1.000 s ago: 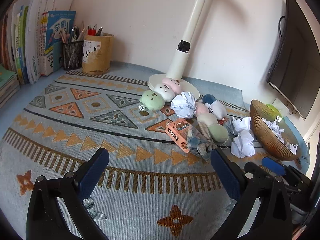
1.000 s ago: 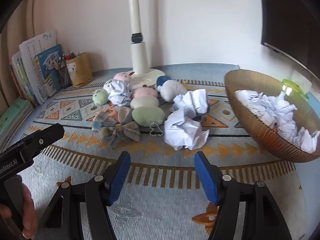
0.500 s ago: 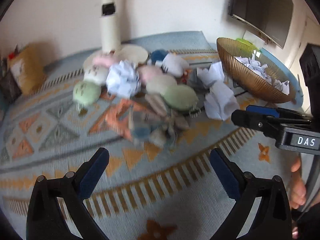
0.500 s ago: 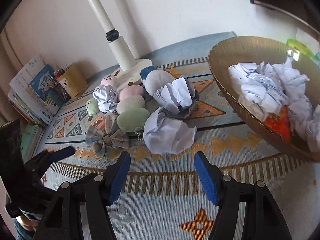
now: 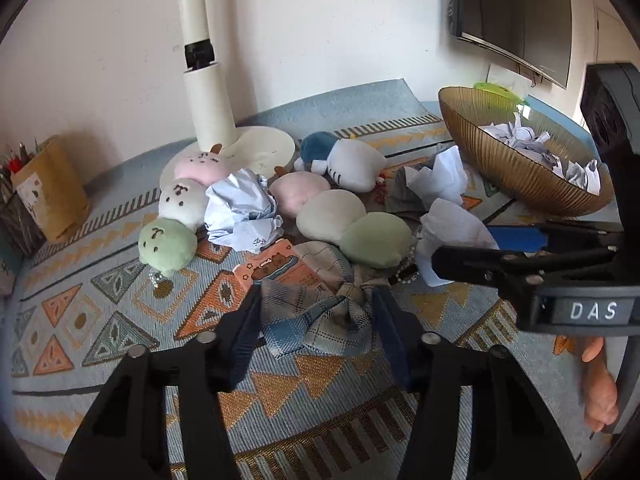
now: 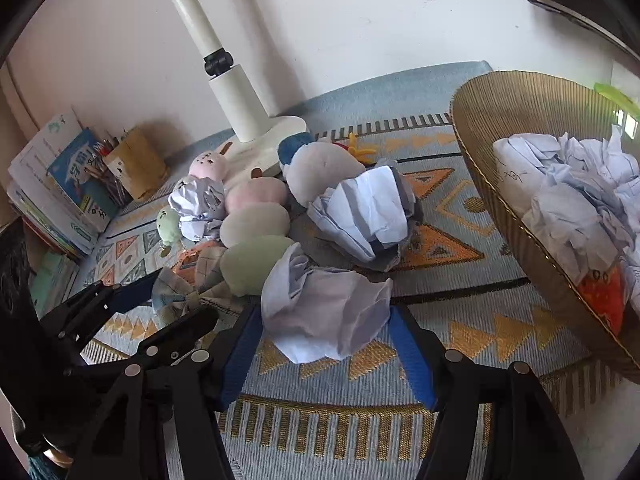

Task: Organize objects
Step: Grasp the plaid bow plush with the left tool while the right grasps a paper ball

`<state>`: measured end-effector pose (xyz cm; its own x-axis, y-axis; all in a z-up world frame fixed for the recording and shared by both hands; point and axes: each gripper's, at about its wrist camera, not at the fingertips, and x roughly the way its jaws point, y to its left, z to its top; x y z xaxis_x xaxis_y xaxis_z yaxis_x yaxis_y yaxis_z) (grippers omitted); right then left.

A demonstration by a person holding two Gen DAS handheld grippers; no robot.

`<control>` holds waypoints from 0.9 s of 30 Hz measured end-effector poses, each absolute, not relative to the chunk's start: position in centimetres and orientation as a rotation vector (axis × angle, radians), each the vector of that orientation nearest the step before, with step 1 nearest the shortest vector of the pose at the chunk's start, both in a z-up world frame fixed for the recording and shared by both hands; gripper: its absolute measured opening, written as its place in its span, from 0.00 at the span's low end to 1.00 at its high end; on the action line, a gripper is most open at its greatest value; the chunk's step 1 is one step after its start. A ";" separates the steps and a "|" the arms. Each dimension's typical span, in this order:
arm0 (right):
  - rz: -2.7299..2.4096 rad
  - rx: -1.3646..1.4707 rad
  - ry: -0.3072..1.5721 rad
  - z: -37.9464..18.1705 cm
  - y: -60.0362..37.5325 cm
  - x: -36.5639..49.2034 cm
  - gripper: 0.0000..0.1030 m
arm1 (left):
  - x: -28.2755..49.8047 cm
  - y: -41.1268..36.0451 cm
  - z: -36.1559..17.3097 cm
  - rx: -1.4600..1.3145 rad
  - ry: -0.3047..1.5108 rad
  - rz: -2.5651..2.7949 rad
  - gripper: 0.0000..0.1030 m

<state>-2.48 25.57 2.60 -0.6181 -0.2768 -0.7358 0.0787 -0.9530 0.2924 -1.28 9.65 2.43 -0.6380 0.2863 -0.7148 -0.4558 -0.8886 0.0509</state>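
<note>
The left gripper (image 5: 316,316) had just been closing, its jaws apparently pressing the plaid bow (image 5: 320,316); the right gripper (image 6: 324,344) had been closing on a crumpled paper ball (image 6: 324,312); several paper balls already filled the gold bowl (image 6: 500,208); plush toys (image 5: 352,224) and two paper wads remained on the mat (image 5: 120,312).

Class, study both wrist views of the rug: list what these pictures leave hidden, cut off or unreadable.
- Gold bowl, right wrist view: its right side is cut off by the edge; crumpled paper buries an orange item.
- Orange card, left wrist view: the plaid bow covers its lower part; print too small.
- Pen holder, left wrist view: contents cut off.
</note>
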 end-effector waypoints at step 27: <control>-2.623 1.182 -0.146 2.9 24.6 6.3 0.74 | 5.6 5.5 1.6 -1.209 0.014 2.549 0.40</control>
<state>6.27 24.63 2.85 -0.6350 -0.2761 -0.7215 0.1944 -0.9610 0.1966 5.59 5.50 1.61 -0.5911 0.2804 -0.7563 -0.2884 -0.9491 -0.1265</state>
